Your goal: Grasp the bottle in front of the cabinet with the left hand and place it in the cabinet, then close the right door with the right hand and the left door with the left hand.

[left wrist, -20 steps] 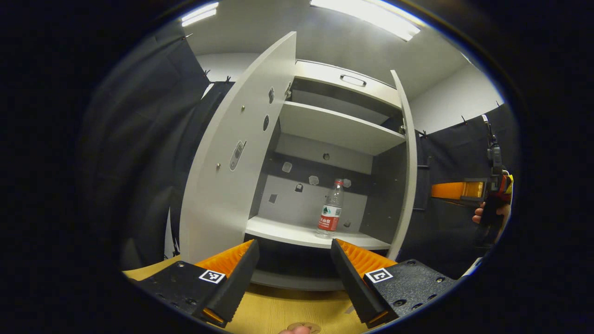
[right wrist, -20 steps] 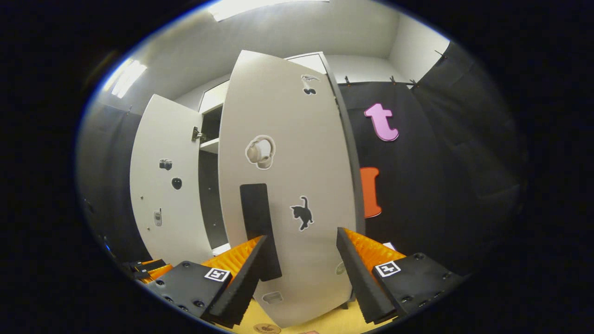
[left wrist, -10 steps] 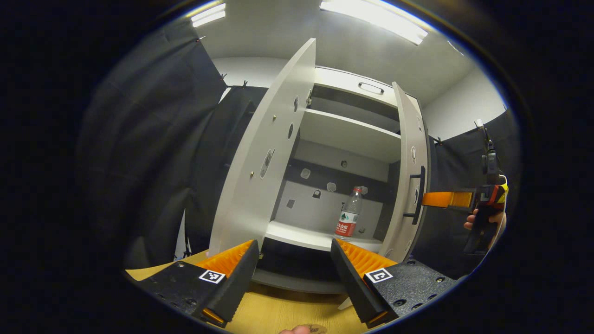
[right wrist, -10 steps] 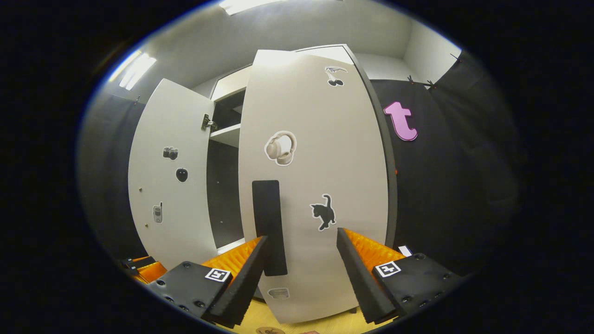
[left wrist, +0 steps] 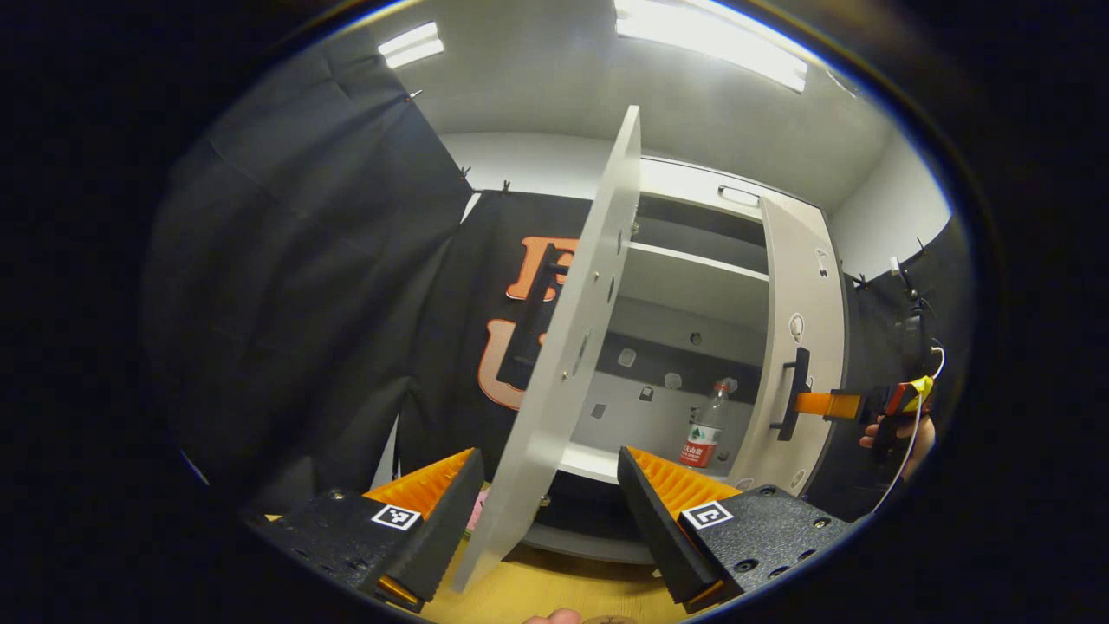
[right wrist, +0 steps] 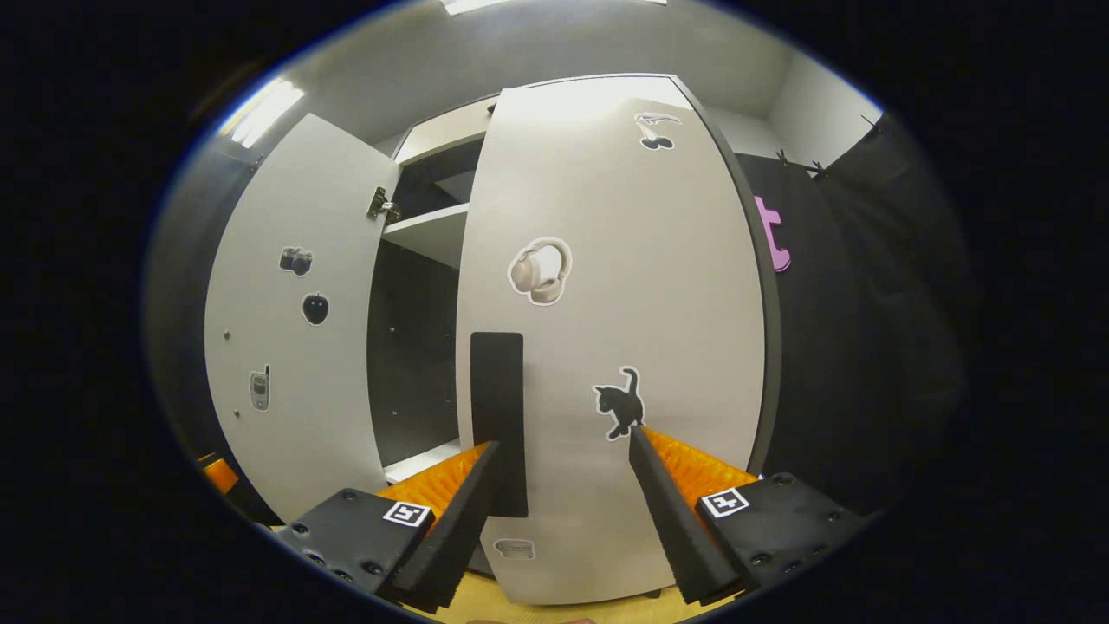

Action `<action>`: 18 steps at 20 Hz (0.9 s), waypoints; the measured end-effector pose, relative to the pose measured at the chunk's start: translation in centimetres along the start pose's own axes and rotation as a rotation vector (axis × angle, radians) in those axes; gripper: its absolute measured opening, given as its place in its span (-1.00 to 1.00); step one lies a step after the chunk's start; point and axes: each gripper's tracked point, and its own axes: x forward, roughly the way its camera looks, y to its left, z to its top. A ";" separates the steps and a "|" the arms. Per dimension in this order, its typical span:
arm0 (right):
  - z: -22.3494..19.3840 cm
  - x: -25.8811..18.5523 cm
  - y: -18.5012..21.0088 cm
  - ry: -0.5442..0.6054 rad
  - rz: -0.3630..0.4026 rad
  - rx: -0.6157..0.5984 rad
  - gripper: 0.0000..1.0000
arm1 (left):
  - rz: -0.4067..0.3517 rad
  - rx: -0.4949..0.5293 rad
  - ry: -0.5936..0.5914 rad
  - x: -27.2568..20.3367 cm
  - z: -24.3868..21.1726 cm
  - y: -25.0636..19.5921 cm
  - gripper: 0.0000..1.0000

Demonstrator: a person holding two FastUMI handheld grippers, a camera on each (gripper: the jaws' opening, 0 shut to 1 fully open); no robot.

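bottle (left wrist: pixel 703 426) label too small to read, no other legible text

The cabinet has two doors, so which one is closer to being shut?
The right door, with the headphone and cat stickers and the black handle. It is nearly closed, while the left door stands swung wide open.

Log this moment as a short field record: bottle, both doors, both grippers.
bottle: clear plastic bottle with red label upright on the white cabinet shelf
right door: white cabinet door with black handle nearly shut, a narrow gap left
left door: white cabinet door wide open, seen edge-on between the left gripper's fingers
right gripper: open, fingers against the right door beside its handle
left gripper: open, holding nothing
task stage: bottle placed; neither door fully closed
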 end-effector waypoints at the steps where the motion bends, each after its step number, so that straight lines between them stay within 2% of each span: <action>1: -0.1 0.2 0.1 -0.001 -0.005 0.001 0.95 | 0.020 -0.010 -0.007 0.0 0.4 1.0 0.89; 2: -0.1 0.4 0.2 -0.004 -0.008 0.002 0.95 | 0.038 -0.017 -0.014 0.1 0.7 2.0 0.83; 7: -0.2 1.1 0.4 -0.013 -0.040 -0.001 0.94 | 0.133 0.006 -0.030 0.6 2.1 6.8 0.89; 11: -0.3 0.6 0.3 -0.009 -0.067 -0.009 0.95 | 0.172 0.018 -0.059 2.3 4.0 9.4 0.88; 14: -0.1 -0.7 0.1 0.000 -0.086 0.002 0.95 | 0.152 0.034 -0.069 4.6 5.1 9.7 0.88; 18: -0.4 -4.9 0.2 0.009 -0.081 -0.013 0.94 | 0.124 0.082 -0.073 7.7 6.4 9.3 0.88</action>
